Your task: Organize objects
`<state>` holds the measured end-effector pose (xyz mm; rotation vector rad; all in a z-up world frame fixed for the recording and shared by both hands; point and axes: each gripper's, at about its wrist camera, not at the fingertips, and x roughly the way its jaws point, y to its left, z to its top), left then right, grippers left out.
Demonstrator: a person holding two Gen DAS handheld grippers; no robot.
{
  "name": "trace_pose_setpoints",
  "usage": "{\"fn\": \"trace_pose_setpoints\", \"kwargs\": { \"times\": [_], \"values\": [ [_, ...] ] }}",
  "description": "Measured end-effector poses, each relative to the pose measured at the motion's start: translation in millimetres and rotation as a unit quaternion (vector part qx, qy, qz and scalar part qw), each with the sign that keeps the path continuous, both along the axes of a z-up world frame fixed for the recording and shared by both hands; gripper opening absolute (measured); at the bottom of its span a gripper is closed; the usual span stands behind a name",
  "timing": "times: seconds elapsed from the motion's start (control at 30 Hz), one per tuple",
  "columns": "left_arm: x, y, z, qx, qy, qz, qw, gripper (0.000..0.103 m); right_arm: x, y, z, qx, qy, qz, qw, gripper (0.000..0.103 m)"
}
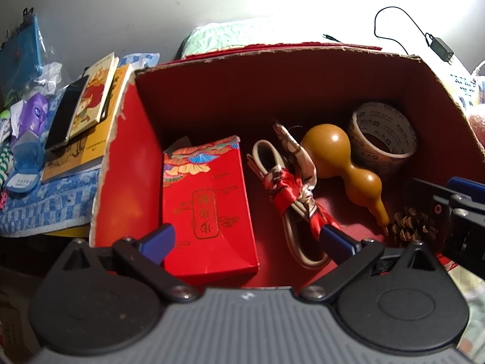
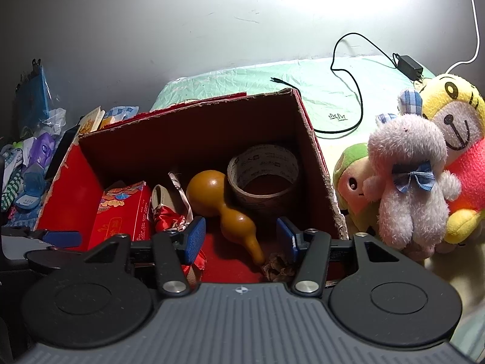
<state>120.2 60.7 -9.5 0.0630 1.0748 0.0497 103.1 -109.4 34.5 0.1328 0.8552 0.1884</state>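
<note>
Item: left gripper (image 1: pixel 247 244), jaws spread, nothing held, poised at the near rim of the red box (image 1: pixel 127 163). Right gripper (image 2: pixel 241 238), likewise spread and empty, at the same rim.

Contents of the box, left to right: red packet (image 1: pixel 209 206) by the left wall; ribbon-tied cable (image 1: pixel 291 194) beside it; gourd (image 1: pixel 342 163) at centre; tape roll (image 1: pixel 383 138) in the far right corner; pine cone (image 1: pixel 412 227) at the near right.

Outside the box: books (image 1: pixel 91 112) to the left, plush toys (image 2: pixel 418 170) to the right (presumably still to sort).

Risk: the smooth, rounded gourd may roll or slip from the pads if pinched; the ribbon may snag a finger.
</note>
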Motion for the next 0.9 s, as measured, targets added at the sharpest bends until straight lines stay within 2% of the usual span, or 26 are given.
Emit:
{"fn": "trace_pose_setpoints", "kwargs": {
  "times": [0.23, 0.37, 0.63, 0.9],
  "values": [
    [2, -1, 4, 0.002, -0.006, -0.006, 1.0000, 0.101, 10, -7, 6, 0.030, 0.016, -0.012, 0.999, 0.055],
    [4, -1, 7, 0.007, -0.011, -0.006, 0.9999, 0.101, 13, -4, 11, 0.025, 0.003, -0.008, 1.000, 0.055],
    [4, 6, 10, 0.013, -0.020, 0.003, 0.9997, 0.101, 16, -5, 4, 0.024, 0.007, -0.007, 1.000, 0.054],
    [5, 8, 4, 0.012, -0.011, 0.006, 0.9998, 0.101, 16, -5, 3, 0.016, 0.000, -0.004, 1.000, 0.054]
  ]
}}
